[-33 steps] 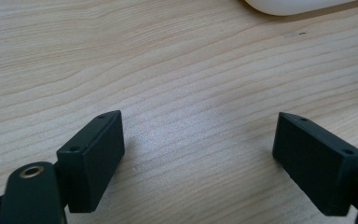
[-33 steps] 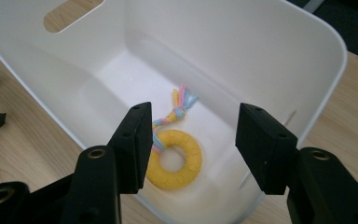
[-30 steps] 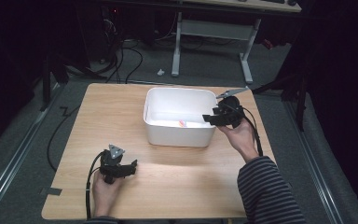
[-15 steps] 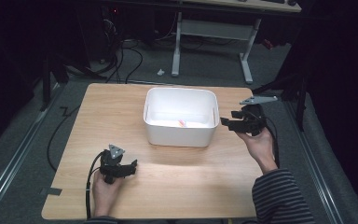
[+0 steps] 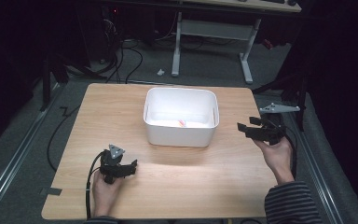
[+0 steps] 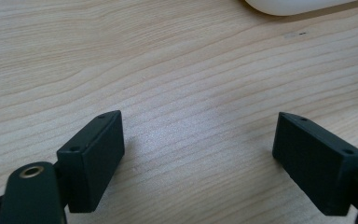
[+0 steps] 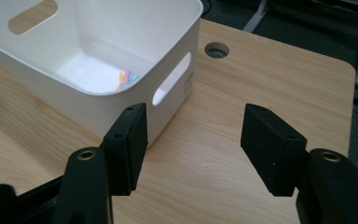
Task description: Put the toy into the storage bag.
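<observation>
Since a second ago the right tool (image 5: 256, 130) has pulled back from over the white bin (image 5: 181, 117) and now hangs at the right side of the tabletop (image 5: 177, 182), apart from the bin wall. Its jaws are spread wide with nothing between them, as the right gripper view shows. The left tool (image 5: 120, 169) has not moved; it sits low on the front left part of the tabletop, and its jaws are also spread and hold nothing, with only wood grain between them.

The bin is a white plastic box with rounded corners and a slot handle (image 7: 171, 77) cut in each short end. It stands in the middle of the tabletop, nearer the far edge. At the bottom lie some small coloured pieces (image 5: 181, 122), pink, yellow and blue; I think they are thin strips or clips, but they are too small to tell.

Room is open in front of the bin, a broad bare band of wood between the two hands. At the right, the space between the bin and the table edge is narrower. A round hole (image 7: 216, 49) is in the far right corner of the tabletop.

The bin's long axis runs left to right, parallel to the front edge, and its opening faces straight up.
</observation>
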